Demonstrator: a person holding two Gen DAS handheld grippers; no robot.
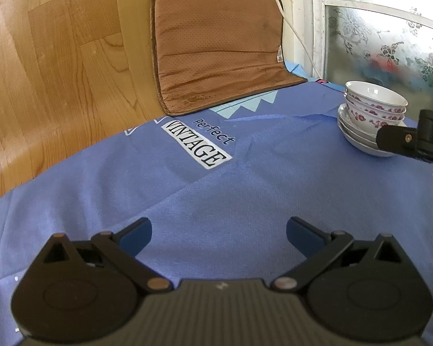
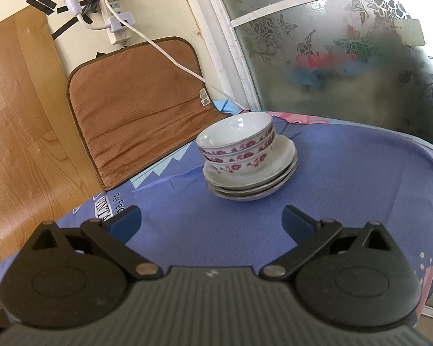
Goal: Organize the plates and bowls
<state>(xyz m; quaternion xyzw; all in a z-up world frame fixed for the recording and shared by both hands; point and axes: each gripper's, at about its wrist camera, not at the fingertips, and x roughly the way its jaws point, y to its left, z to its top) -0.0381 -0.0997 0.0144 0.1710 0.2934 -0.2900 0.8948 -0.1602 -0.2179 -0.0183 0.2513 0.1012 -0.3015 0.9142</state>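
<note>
Three white bowls with pink flowers point(image 2: 239, 147) point(image 1: 375, 106) are nested on a stack of white plates point(image 2: 274, 178) point(image 1: 358, 141), standing on the blue cloth toward its far side. My right gripper point(image 2: 212, 225) is open and empty, a short way in front of the stack. My left gripper point(image 1: 219, 236) is also open with nothing between its fingers, over bare cloth well to the left of the stack. Part of the right gripper's black body point(image 1: 418, 141) covers the right side of the plates in the left wrist view.
The blue cloth point(image 1: 245, 190) with a "Perfect VINTAGE" print covers the surface. A brown cushion point(image 2: 135, 101) point(image 1: 216, 43) leans at the back. A white cable point(image 2: 170, 54) and power strip point(image 2: 115, 14) hang on the wall. Frosted glass point(image 2: 346, 43) stands behind; wood floor point(image 1: 43, 72) lies left.
</note>
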